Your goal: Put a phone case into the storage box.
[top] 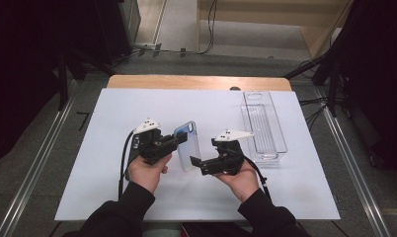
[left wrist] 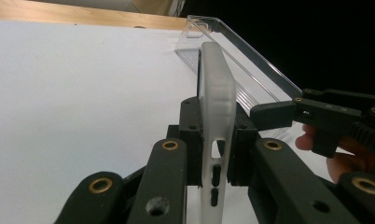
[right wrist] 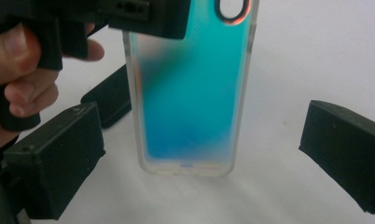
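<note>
A translucent phone case (top: 189,143) with a blue-teal sheen stands upright on its short end over the white table. My left gripper (top: 178,141) is shut on it near the camera cutout. In the left gripper view, the pads (left wrist: 191,140) press both faces of the frosted case (left wrist: 218,93). My right gripper (top: 204,154) faces the case from the right and is open. In the right gripper view, its fingers (right wrist: 55,158) stand wide on either side of the case's lower end (right wrist: 190,116) without touching it. I cannot tell whether the case's lower edge rests on the table.
A clear plastic tray (top: 263,123) lies at the right back of the white sheet (top: 112,197). A flat black object (right wrist: 108,98) lies on the table behind the case, under the left hand. Dark equipment and cables surround the table.
</note>
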Available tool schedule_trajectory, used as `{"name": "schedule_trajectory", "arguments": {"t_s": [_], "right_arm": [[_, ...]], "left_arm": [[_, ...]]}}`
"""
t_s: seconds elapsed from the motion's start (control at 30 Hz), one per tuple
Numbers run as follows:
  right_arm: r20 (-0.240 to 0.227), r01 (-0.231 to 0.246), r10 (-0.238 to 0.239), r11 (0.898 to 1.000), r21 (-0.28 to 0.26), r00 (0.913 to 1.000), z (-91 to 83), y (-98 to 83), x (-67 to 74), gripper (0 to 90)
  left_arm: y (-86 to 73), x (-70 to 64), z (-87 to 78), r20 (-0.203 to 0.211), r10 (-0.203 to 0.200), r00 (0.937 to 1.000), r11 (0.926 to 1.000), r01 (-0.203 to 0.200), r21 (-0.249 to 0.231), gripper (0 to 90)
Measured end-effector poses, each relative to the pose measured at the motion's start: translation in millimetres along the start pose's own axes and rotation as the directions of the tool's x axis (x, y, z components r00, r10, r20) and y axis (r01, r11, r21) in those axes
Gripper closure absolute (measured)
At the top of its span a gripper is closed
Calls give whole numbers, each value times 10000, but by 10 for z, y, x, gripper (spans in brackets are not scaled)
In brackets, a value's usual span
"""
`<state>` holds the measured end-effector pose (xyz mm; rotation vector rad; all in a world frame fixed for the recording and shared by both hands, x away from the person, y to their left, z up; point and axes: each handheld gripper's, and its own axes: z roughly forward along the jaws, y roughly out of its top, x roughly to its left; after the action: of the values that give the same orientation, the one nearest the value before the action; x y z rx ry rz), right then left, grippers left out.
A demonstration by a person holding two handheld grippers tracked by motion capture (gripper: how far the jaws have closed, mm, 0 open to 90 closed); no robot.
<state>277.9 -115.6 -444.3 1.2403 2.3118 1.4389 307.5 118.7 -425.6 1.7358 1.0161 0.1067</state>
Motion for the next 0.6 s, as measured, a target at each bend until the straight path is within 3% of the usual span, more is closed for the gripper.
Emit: {"name": "schedule_trajectory", "arguments": {"t_s": [0.6], "right_arm": [[239,-107,111,9998,-183,9997,191,33,159,0]], "left_arm": [[-64,-153,-30,263,-50,9996,9998,44,209,803]]}}
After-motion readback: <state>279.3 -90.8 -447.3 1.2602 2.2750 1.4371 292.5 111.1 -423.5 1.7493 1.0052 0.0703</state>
